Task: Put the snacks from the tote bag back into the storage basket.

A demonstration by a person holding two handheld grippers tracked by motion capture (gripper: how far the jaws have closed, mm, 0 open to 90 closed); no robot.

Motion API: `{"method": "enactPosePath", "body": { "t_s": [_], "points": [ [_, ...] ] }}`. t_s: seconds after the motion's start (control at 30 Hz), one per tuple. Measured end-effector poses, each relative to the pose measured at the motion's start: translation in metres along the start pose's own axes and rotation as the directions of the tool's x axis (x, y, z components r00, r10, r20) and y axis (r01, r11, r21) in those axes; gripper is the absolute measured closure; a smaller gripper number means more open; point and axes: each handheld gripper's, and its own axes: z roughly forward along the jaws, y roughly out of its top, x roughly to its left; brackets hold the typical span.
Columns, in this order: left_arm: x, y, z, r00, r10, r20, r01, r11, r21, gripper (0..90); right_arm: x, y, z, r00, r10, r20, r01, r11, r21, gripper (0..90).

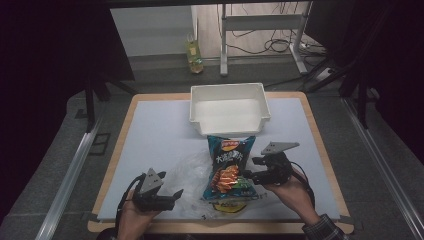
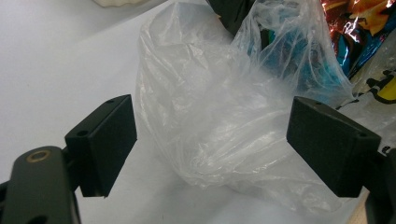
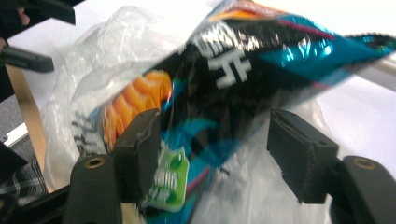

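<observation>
A bag of chips (image 1: 229,167) lies at the lower middle of the high view, half inside a clear plastic bag (image 1: 192,172) on the table (image 1: 160,130), just below a white bin (image 1: 230,107). The left gripper (image 1: 167,196), at the lower left, has its jaws spread, with the plastic bag (image 2: 219,121) bulging just ahead between them, untouched. The right gripper (image 1: 250,167), right of centre, also stands spread; in the right gripper view the chip bag (image 3: 224,102) sits between its jaws, though the blur hides whether the left pad touches it.
</observation>
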Motion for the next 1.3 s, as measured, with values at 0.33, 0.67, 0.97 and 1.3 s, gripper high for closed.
{"method": "enactPosePath", "body": {
  "t_s": [0.33,0.67,0.97,1.3],
  "points": [
    [-0.002,0.000,0.002,0.9999,0.014,0.002,-0.014,0.9997,0.018,15.7,0.005,0.033,0.024,0.9993,0.006,0.037,-0.005,1.000,-0.021,19.5],
    [-0.004,-0.001,0.005,0.9992,0.040,-0.006,-0.039,0.9982,0.046,16.2,0.005,0.031,0.051,0.9965,-0.011,0.083,0.007,0.999,0.045,26.0],
    [-0.005,-0.001,0.006,0.9983,0.056,-0.015,-0.055,0.9968,0.058,16.9,0.005,0.025,0.055,0.9988,0.002,0.050,-0.005,0.998,0.063,41.0],
    [-0.005,-0.001,0.006,0.9981,0.059,-0.017,-0.058,0.9964,0.062,17.1,0.003,0.015,0.052,0.9993,0.034,-0.019,-0.033,0.998,0.062,71.1]
  ]
}}
